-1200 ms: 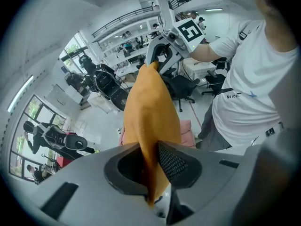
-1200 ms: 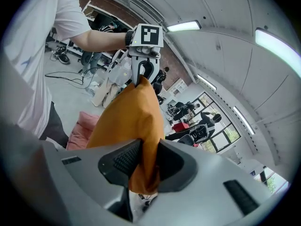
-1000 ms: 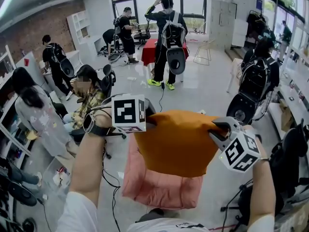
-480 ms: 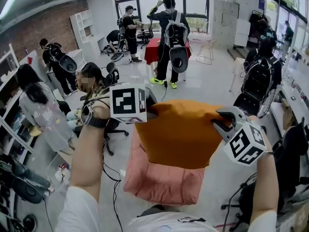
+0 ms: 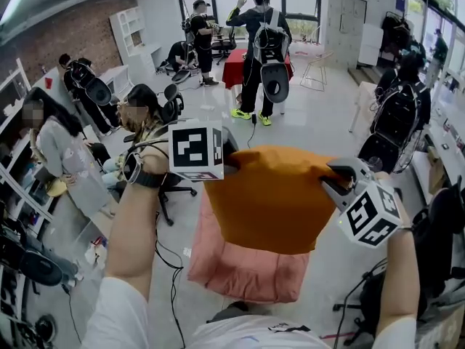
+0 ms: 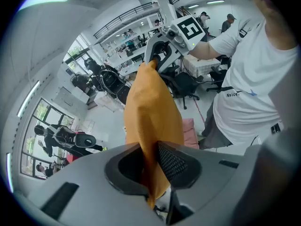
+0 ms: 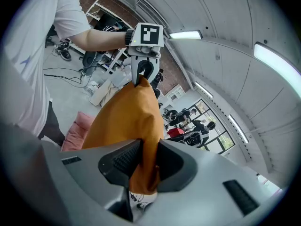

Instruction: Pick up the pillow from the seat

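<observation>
Pinching the pillow (image 5: 272, 198) by opposite corners, left gripper (image 5: 229, 160) and right gripper (image 5: 331, 185) both clamped on fabric, I hold it above the seat (image 5: 240, 267) and should lift evenly, as the grips seem shallow.

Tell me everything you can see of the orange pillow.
The pillow is plain orange, soft-looking fabric, roughly square. It hangs upright in the air, pinched at its two upper corners: the left tool shut on one, the right tool on the other. Its lower edge hangs free above the pink seat, clear of it.
</observation>
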The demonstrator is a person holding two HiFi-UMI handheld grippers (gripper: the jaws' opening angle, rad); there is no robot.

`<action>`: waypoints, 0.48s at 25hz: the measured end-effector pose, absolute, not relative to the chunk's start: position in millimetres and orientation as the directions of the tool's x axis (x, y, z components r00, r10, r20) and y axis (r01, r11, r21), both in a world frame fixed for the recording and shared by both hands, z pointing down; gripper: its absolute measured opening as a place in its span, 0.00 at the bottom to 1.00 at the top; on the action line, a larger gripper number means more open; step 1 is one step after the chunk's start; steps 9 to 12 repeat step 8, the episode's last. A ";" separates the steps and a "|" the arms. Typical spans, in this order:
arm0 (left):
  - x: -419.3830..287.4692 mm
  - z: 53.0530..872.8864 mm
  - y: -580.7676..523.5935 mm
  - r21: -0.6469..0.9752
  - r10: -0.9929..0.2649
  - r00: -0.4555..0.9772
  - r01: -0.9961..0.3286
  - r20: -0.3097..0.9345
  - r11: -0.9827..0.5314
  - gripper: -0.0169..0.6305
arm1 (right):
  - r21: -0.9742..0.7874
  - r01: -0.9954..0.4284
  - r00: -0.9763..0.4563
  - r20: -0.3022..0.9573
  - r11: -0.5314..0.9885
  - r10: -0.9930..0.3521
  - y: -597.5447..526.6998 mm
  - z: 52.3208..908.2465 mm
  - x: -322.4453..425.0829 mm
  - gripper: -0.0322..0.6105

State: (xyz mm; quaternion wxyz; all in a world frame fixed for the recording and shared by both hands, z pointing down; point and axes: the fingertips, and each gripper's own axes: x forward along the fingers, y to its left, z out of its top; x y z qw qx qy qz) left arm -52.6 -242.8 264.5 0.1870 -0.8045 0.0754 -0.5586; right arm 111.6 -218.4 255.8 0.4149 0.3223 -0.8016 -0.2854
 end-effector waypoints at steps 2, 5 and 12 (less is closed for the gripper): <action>-53.9 265.8 -241.8 -0.384 -0.330 0.362 0.086 0.872 -0.919 0.16 | 0.724 -0.277 -0.449 0.483 0.631 -0.752 -217.7 256.7 110.0 0.21; -47.5 268.4 -244.0 -0.385 -0.333 0.359 0.083 0.872 -0.919 0.16 | 0.725 -0.274 -0.451 0.483 0.632 -0.750 -219.6 259.7 116.3 0.21; -40.7 269.4 -248.7 -0.387 -0.336 0.356 0.081 0.872 -0.919 0.16 | 0.726 -0.273 -0.453 0.482 0.632 -0.750 -223.4 261.5 123.1 0.21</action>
